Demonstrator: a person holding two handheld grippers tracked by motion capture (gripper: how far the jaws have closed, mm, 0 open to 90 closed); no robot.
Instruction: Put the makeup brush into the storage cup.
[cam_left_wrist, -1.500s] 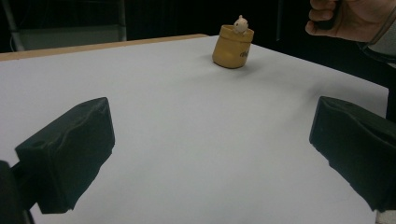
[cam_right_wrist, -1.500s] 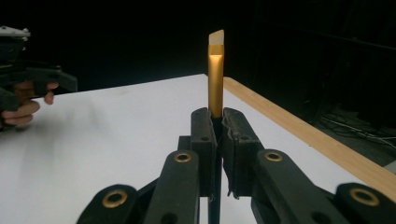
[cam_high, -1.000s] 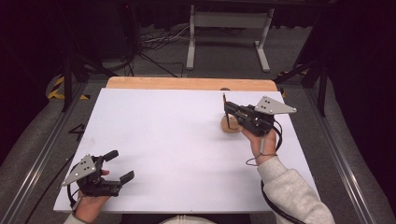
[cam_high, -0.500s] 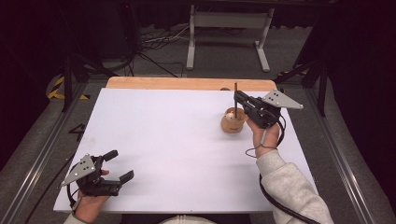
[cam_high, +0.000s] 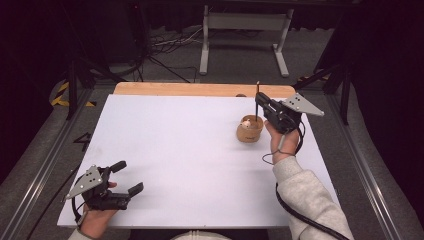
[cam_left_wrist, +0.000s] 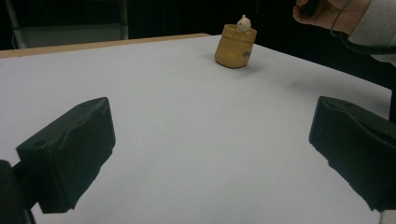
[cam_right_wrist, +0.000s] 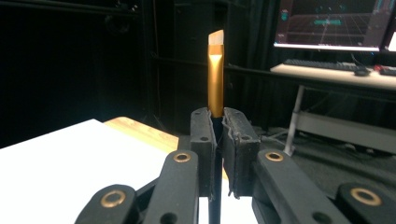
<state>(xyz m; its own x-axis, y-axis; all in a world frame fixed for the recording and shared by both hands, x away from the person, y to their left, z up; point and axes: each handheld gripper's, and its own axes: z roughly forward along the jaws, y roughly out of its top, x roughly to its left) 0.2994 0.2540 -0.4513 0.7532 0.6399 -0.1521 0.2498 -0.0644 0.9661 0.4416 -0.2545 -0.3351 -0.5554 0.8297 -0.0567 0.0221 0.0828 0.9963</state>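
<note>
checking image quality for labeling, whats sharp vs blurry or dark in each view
High view: white table evenly lit, surroundings dark. Left gripper view: open jaws near the lens are soft; the tan cup reads clearly. Right gripper view: the brush, clamped between the jaws, is sharp; the monitor behind is blurred against black.

Both grippers black. Right gripper (cam_high: 259, 101): grey three-cornered plate on top, black cable trailing along a light grey sleeve (cam_high: 307, 197); its own view shows linked arms with brass-coloured pivot rivets and small holes in the jaws. Left gripper (cam_high: 126, 177): matching grey plate at 9 o'clock, blocky matte jaws.
</note>
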